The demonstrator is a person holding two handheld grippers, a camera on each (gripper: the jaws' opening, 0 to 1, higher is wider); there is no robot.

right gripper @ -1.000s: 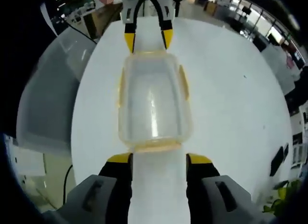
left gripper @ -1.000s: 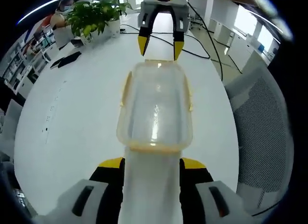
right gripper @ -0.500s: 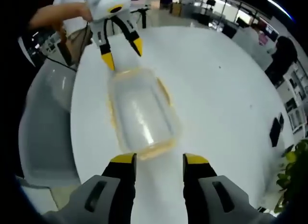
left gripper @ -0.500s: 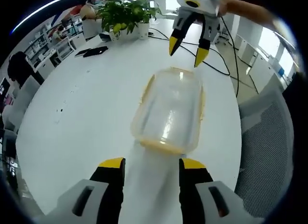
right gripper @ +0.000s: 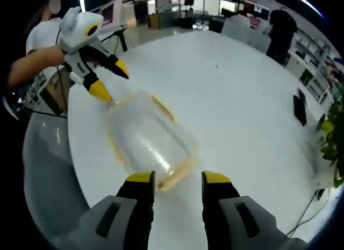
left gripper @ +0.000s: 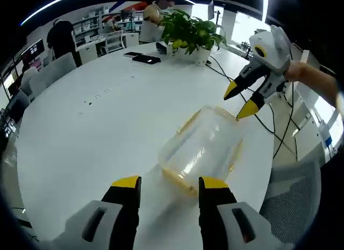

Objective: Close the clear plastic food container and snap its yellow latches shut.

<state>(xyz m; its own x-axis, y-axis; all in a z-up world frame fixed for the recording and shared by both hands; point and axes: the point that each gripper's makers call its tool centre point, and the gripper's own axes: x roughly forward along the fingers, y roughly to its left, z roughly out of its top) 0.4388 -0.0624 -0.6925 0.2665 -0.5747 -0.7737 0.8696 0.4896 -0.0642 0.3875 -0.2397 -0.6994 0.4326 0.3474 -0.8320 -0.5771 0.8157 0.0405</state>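
The clear plastic container [left gripper: 203, 147] lies on the white table [left gripper: 91, 137], diagonal in the left gripper view, with yellow latches [left gripper: 187, 121] along its rim. My left gripper [left gripper: 169, 184] is open, and the container's near end sits just past its yellow tips. My right gripper [left gripper: 238, 101] hangs open over the container's far right corner, held by a hand. In the right gripper view the container [right gripper: 146, 138] lies ahead of my open right gripper [right gripper: 178, 178], with a yellow latch [right gripper: 162, 108] on its side. My left gripper [right gripper: 110, 81] hovers open by its far left corner.
A potted plant [left gripper: 191, 30] and a dark phone [left gripper: 145, 59] sit at the table's far side. Cables [left gripper: 271, 129] trail off the right edge near a mesh chair [left gripper: 293, 199]. A grey chair [right gripper: 45, 169] stands by the table. People stand in the office behind.
Both hands have swung sideways around the container, so it now lies diagonally in each view. Each opposite gripper has shifted off to a far corner. All jaws stay open.
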